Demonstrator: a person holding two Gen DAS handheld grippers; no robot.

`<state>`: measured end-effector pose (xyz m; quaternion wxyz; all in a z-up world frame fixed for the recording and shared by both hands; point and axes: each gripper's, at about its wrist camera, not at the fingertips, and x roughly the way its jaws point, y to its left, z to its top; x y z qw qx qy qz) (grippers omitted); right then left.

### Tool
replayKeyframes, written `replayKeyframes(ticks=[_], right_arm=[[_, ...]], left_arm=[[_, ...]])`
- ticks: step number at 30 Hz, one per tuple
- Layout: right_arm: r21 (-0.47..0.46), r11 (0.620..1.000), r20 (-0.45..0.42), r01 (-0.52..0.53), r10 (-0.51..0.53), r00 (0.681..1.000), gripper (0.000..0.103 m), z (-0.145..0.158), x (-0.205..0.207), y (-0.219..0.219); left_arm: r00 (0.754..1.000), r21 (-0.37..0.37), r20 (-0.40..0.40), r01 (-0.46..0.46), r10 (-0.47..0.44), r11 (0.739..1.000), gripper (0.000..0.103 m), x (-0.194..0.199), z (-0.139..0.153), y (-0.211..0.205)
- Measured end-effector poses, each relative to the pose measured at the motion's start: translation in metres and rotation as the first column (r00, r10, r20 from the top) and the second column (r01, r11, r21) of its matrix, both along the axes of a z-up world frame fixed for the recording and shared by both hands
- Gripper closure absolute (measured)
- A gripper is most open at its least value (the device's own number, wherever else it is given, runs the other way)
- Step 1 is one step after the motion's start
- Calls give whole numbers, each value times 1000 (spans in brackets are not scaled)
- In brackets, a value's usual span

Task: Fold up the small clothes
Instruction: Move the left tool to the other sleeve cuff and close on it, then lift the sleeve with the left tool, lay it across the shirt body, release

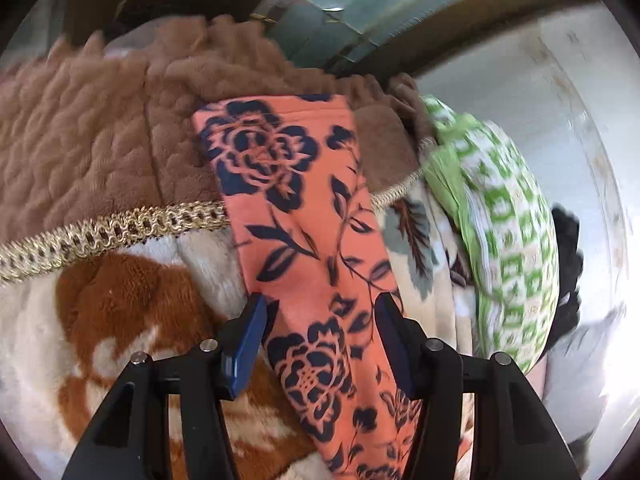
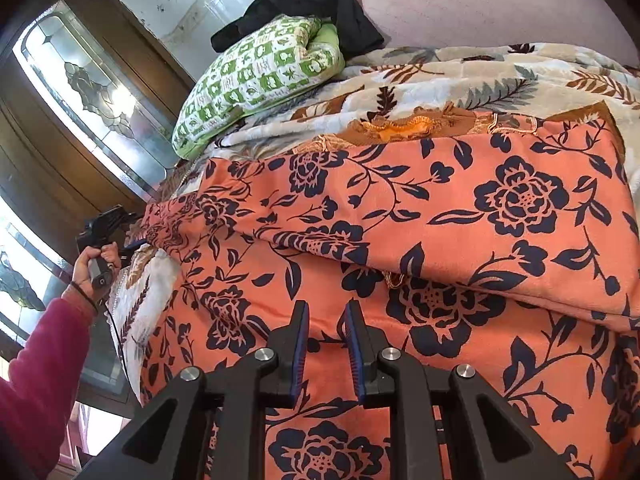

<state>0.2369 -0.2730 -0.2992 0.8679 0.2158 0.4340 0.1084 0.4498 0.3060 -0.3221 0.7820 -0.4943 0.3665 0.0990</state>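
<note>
An orange garment with dark blue flowers lies on the bed, its upper part folded over the lower. In the left wrist view a narrow length of the orange garment runs from the brown blanket down between the jaws. My left gripper straddles that strip; its jaws stand half apart and the cloth looks flat, not pinched. The right wrist view shows the left gripper at the garment's far left end, held by a hand. My right gripper hovers over the garment's near part, jaws close together, with a narrow gap showing cloth beneath.
A cream leaf-print blanket covers the bed, with a quilted brown blanket beside it. A green-checked pillow and dark clothing lie at the far side. A wooden door with patterned glass stands left. A red sleeve reaches in.
</note>
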Motion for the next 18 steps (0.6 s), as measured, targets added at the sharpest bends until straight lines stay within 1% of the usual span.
replayKeyframes(ticks=[1,3,5,6,7,9,11,13,16,18], right_arm=[[-3,1000,-2,0,0,1000,82,-1,1,0],[-8,1000,-2,5,-5,1000,82,-2,2,0],[-8,1000,5,21,-21,1000,82,-2,2,-3],[-8,1000,8,28,-28,1000,82,-1,2,-5],[-6,999,11,37,-37,999,82,-1,3,-7],[-4,998,21,61,-61,998,82,1,2,-12],[-8,997,31,79,-78,996,82,3,1,-16],[-8,994,38,105,-105,994,82,6,0,-22],[0,987,35,162,-161,986,82,7,-1,-35],[33,981,27,192,-193,981,82,7,-2,-46]], left_arm=[[1000,-15,17,-26,26,1000,47,0,-2,2],[1000,3,13,-28,28,1000,48,4,0,2],[1000,55,-1,-27,27,998,61,9,4,-1],[1000,74,-4,-14,14,997,80,13,5,-3],[1000,81,-12,-2,3,997,93,17,6,-4],[1000,107,-16,7,-6,994,97,21,11,-9],[999,151,24,21,-25,988,99,22,23,-18],[994,207,74,68,-85,976,102,21,41,-32],[976,320,73,171,-204,932,102,21,74,-65],[964,355,109,190,-243,915,102,13,95,-78]])
